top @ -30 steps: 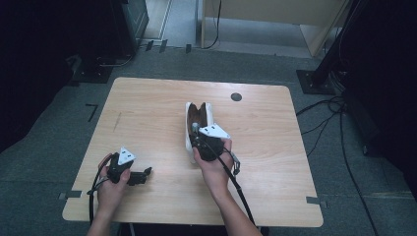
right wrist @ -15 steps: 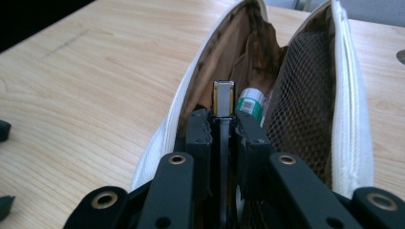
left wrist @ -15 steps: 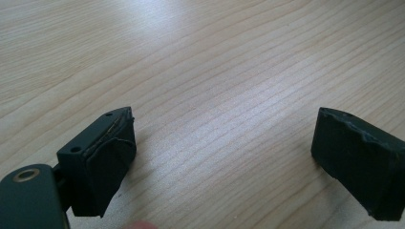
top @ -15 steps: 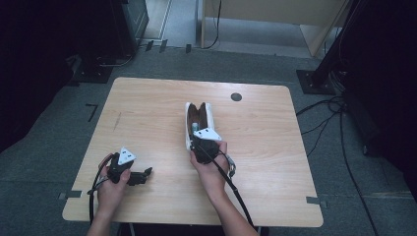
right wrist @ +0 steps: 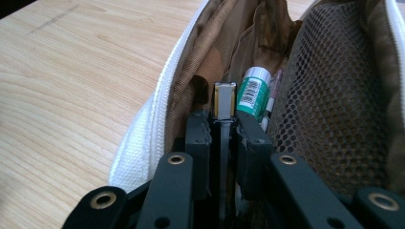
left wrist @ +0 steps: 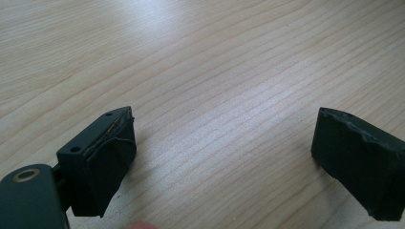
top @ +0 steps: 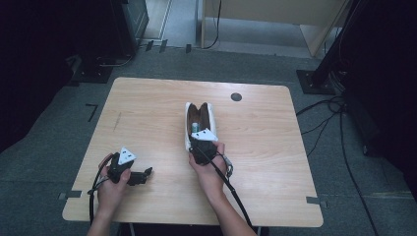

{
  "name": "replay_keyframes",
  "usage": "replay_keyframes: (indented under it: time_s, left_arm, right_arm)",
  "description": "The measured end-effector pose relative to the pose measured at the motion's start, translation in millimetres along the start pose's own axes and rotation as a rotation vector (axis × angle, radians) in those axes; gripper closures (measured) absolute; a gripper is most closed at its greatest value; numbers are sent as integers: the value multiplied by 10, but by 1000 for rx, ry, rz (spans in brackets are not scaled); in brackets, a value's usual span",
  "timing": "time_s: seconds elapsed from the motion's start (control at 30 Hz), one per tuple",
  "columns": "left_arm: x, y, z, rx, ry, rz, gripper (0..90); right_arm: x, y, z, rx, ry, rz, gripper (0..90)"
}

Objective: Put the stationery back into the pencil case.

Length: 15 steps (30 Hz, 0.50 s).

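Right gripper point(right wrist: 223, 129), jaws clamped on a thin flat metal-tipped item point(right wrist: 224, 102), reaches into the open pouch point(top: 199, 118) at table centre, lengthwise straight ahead; left gripper point(left wrist: 224, 157) gapes wide, well apart.

Count: one wooden table point(top: 147, 113), with one open white pouch point(top: 212, 114) at its middle and one dark round mark point(top: 236, 97) near the far edge. Inside the pouch: one green tube with a barcode point(right wrist: 253, 95), one flat metal-tipped item point(right wrist: 224, 100), one pen-like stick point(right wrist: 271, 102). Two grippers: left gripper point(top: 142, 175) by the near left corner, right gripper point(top: 199, 142) at the pouch's near end.
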<state>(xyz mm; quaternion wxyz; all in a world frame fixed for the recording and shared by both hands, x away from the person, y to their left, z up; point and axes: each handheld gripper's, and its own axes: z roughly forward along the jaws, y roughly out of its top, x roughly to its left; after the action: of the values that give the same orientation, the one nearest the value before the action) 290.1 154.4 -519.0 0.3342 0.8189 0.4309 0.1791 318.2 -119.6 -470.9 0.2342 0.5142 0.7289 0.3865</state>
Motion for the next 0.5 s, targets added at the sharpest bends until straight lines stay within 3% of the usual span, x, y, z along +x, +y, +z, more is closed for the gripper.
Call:
replay_keyframes:
  time_s: [0.27,0.5]
  left_arm:
    - [1,1,0,0,0,2,82]
    - [3,1,-1,1,2,6,83]
  right_arm:
    - [-24,14,21,14,0,6,720]
    - [-34,54,-51,-42,-1,2,721]
